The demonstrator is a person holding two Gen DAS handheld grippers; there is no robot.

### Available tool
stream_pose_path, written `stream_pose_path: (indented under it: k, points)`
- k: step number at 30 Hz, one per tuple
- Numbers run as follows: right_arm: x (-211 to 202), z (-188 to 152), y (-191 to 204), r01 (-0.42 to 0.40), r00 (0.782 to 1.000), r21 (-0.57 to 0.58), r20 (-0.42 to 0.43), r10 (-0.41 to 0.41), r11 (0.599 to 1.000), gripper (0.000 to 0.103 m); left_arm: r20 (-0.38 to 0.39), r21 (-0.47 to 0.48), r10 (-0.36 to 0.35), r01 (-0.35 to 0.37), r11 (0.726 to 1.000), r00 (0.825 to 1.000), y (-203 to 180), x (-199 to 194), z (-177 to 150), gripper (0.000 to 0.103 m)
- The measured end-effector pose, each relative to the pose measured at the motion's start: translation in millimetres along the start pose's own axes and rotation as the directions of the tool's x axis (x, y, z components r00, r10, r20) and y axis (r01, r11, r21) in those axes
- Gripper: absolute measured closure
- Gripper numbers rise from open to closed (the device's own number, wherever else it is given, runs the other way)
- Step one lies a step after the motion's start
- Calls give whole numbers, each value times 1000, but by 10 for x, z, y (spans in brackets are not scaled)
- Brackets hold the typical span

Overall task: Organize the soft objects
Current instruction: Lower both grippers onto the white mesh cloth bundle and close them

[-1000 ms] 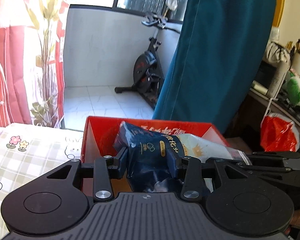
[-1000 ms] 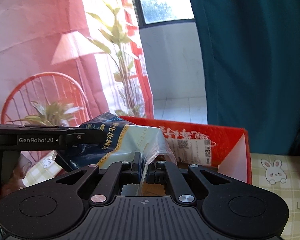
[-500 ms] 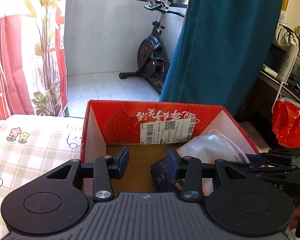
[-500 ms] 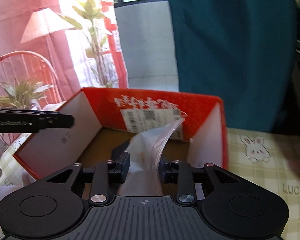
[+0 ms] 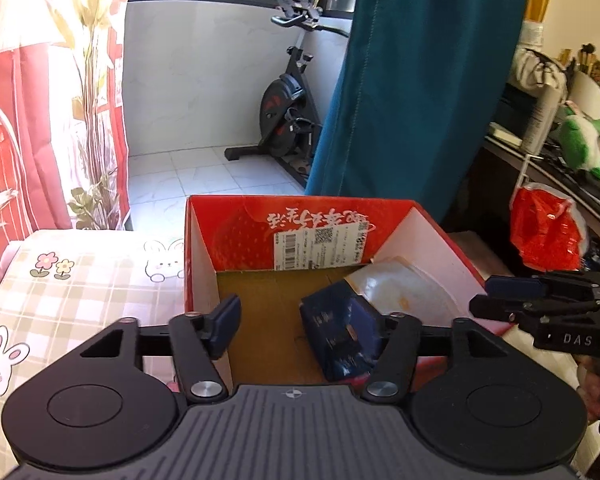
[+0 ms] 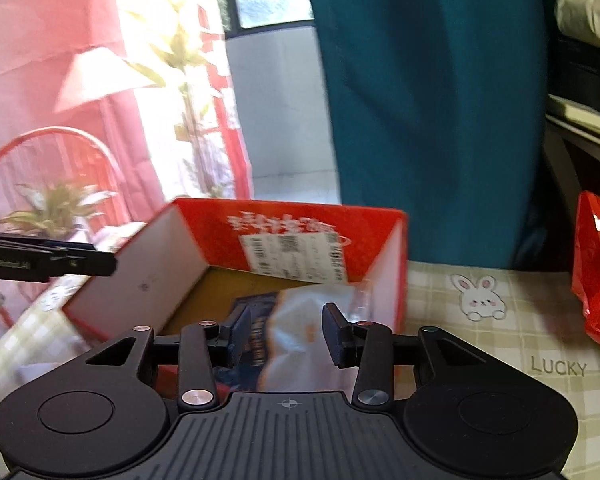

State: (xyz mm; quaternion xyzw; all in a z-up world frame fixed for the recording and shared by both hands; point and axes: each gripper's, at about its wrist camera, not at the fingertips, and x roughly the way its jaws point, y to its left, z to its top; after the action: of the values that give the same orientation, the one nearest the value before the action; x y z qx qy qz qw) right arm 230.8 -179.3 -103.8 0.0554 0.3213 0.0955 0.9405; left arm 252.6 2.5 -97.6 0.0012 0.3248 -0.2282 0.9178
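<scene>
Jaws apart; blue packet [image 5: 340, 336] inside red box [image 5: 198, 256].

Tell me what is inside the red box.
Inside the red box lies one soft packet, dark blue at one end and clear plastic at the other, on the bare brown floor. The near part of the floor is hidden by the grippers' bodies.

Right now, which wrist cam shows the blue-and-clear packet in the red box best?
Left wrist: the packet lies sharp inside the red box. Right wrist shows it motion-blurred, partly behind gripper fingers.
</scene>
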Motion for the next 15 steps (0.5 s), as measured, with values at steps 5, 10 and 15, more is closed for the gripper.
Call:
stream_pose_path:
  k: [5, 10, 15]
  points:
    - [-186, -205, 254, -64, 998, -31, 8, 64, 997, 49, -2, 15, -5, 5, 1000, 1000, 28, -216, -230, 21]
    - [-254, -455, 392, -83, 996, -29, -39, 82, 996, 42, -37, -15, 1, -2, 1000, 999, 138, -304, -494, 16]
    - [-219, -672, 403, -91, 990, 16, -103, 93, 996, 36, -89, -85, -16, 8, 996, 996, 243, -187, -673, 16]
